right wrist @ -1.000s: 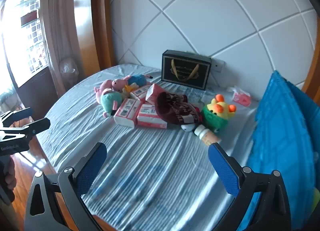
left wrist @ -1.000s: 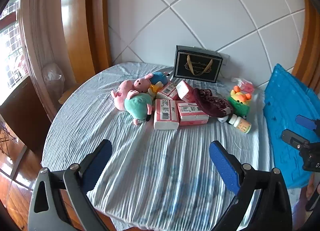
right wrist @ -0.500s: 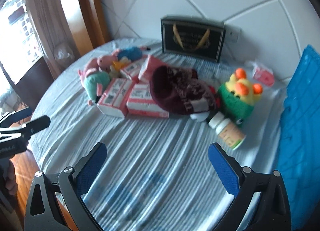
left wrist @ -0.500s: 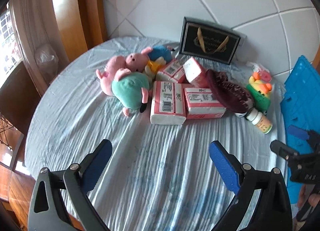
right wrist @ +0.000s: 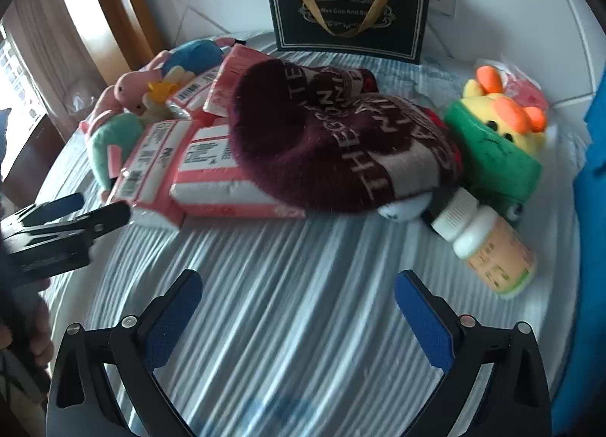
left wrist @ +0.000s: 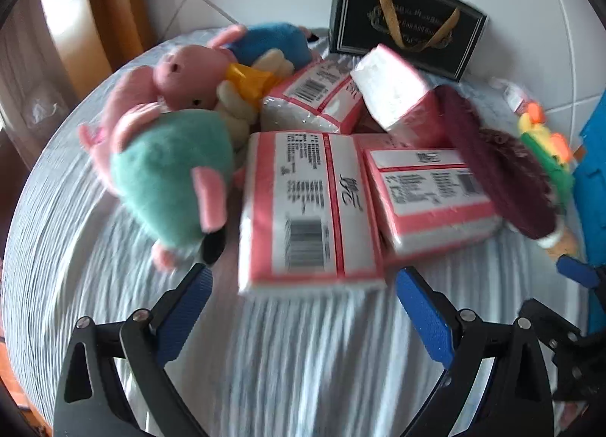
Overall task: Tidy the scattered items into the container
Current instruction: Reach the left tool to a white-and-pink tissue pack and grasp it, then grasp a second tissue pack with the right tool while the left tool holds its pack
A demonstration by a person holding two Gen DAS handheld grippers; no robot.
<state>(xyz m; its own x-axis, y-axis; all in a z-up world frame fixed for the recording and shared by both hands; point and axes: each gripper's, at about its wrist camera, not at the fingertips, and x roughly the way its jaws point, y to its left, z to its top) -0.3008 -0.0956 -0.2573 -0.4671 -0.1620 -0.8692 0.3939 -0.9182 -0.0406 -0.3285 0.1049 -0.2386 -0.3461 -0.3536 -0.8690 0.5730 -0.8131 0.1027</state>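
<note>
A pile of items lies on the striped tablecloth (right wrist: 295, 266). My left gripper (left wrist: 301, 283) is open, its fingertips just short of a pink tissue pack (left wrist: 306, 205). Left of that pack lies a green and pink pig plush (left wrist: 170, 171), and a second tissue pack (left wrist: 428, 194) lies on its right. My right gripper (right wrist: 299, 289) is open over bare cloth, in front of a maroon knit hat (right wrist: 333, 145). A white-capped pill bottle (right wrist: 488, 243) lies to its right beside a green and yellow plush (right wrist: 496, 149). A blue container (right wrist: 594, 171) shows at the right edge.
A black gift bag (right wrist: 348, 8) stands against the tiled wall behind the pile. More tissue packs (left wrist: 314, 96), a pink pig plush (left wrist: 185, 73) and a blue plush (left wrist: 269, 43) lie at the back left. The table's round edge drops off at the left, where wooden trim stands.
Both grippers have moved forward and down toward the pile, so the items look much larger. The left one now sits right at the nearest tissue pack. Both stay open.
</note>
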